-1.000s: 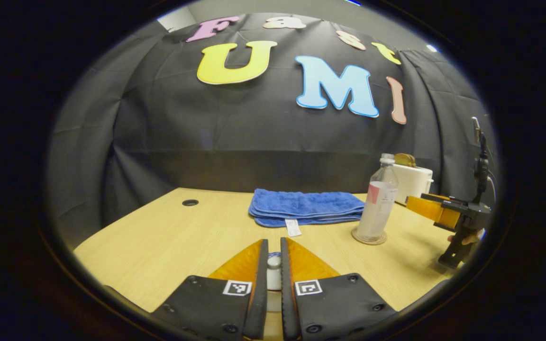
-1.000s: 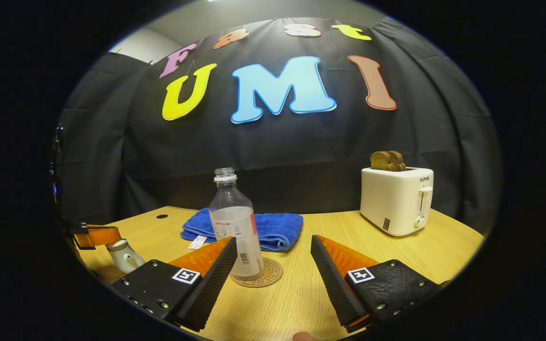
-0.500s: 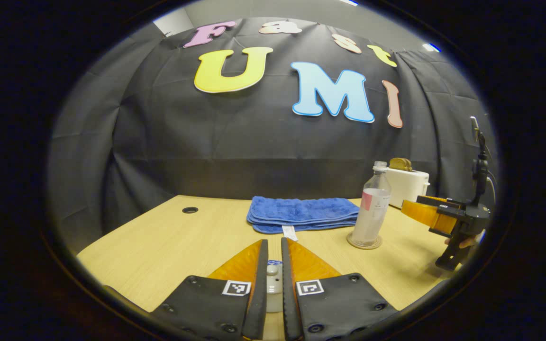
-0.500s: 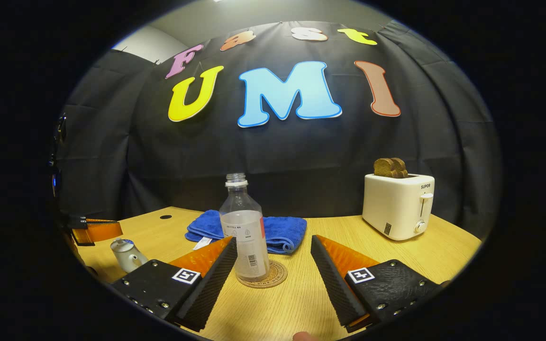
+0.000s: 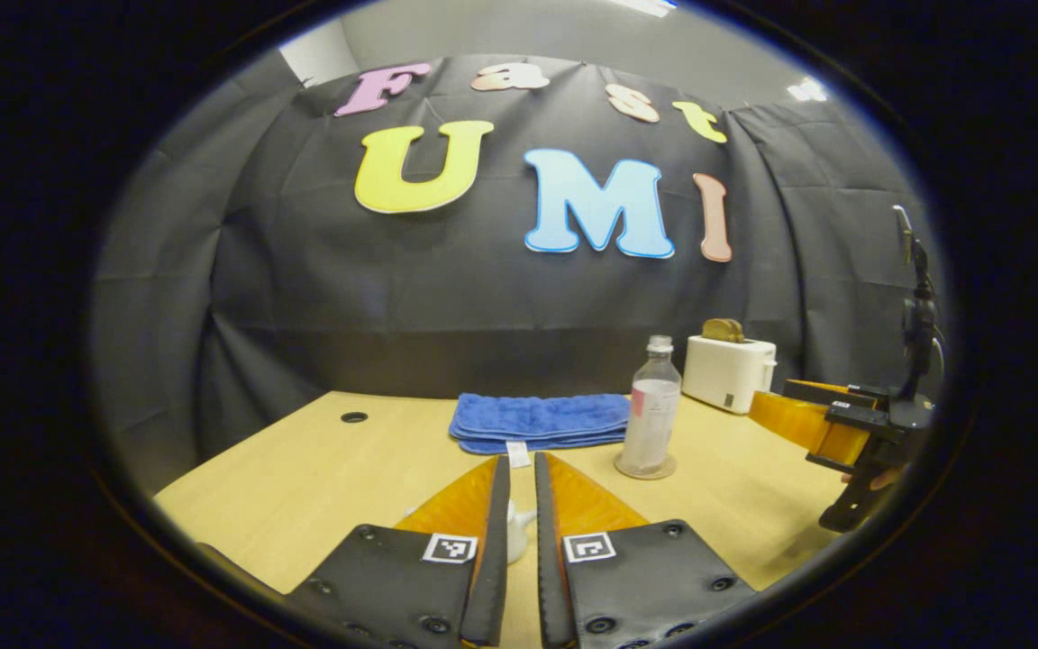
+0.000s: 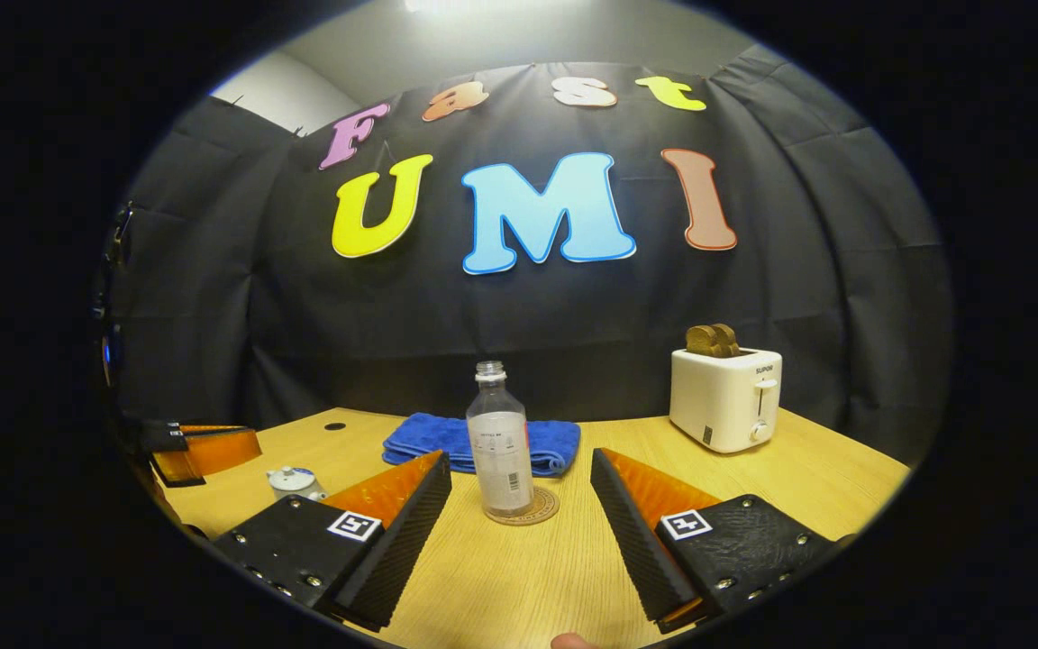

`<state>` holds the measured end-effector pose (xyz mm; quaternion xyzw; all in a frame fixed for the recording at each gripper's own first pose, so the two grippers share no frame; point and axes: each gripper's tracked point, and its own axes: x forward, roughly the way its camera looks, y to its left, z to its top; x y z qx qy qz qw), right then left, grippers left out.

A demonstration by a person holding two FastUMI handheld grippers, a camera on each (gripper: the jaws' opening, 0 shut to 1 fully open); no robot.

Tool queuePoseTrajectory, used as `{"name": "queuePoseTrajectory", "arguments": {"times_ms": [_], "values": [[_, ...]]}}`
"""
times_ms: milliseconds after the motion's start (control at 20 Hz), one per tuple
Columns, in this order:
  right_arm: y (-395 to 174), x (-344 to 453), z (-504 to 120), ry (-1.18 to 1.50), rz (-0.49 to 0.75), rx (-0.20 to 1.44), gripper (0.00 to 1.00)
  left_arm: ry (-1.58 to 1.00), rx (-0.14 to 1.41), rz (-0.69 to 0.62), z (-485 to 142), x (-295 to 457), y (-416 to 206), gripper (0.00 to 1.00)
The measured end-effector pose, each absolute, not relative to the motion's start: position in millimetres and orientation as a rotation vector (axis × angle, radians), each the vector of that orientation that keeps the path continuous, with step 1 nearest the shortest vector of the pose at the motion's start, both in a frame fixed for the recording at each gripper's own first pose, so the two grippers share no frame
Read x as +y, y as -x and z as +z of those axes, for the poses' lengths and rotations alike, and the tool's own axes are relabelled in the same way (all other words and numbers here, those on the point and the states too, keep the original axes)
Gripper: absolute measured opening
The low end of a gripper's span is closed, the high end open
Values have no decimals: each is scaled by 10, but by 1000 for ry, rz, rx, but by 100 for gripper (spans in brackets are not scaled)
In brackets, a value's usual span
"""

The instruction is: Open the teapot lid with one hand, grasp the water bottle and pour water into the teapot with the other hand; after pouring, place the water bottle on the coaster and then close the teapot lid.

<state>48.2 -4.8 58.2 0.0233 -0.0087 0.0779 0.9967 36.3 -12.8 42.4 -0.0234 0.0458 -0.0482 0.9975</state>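
A clear ribbed plastic water bottle [image 6: 501,448], uncapped, stands upright on a round cork coaster [image 6: 523,507] on the pale wood-grain table [image 6: 753,478]. The right gripper [image 6: 519,505] is spread wide, short of the bottle. The left gripper [image 5: 519,514] is nearly closed — between its fingers only a sliver of the small white ceramic teapot [image 6: 295,482] shows, its lid on; whether they touch it I cannot tell.

Staged recording booth, not a lived-in home. Black cloth wall [image 6: 573,315] hangs directly behind a light wooden desk [image 6: 519,577] with a cable hole [image 5: 354,417]. Household props on the desk: white toaster [image 6: 724,398] holding bread at right, folded blue towel [image 6: 483,442] left of the toaster.
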Motion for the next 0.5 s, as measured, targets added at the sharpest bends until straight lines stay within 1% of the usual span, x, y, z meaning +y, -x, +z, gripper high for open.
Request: {"name": "queuePoseTrajectory", "arguments": {"times_ms": [250, 500], "values": [[-31, -18, 620, -35, 144, -32, 97, 58, 66, -109, 486, -251, 52, 22], [237, 11, 502, -19, 110, -30, 97, 53, 68, -107, 386, -301, 313, 22]]}}
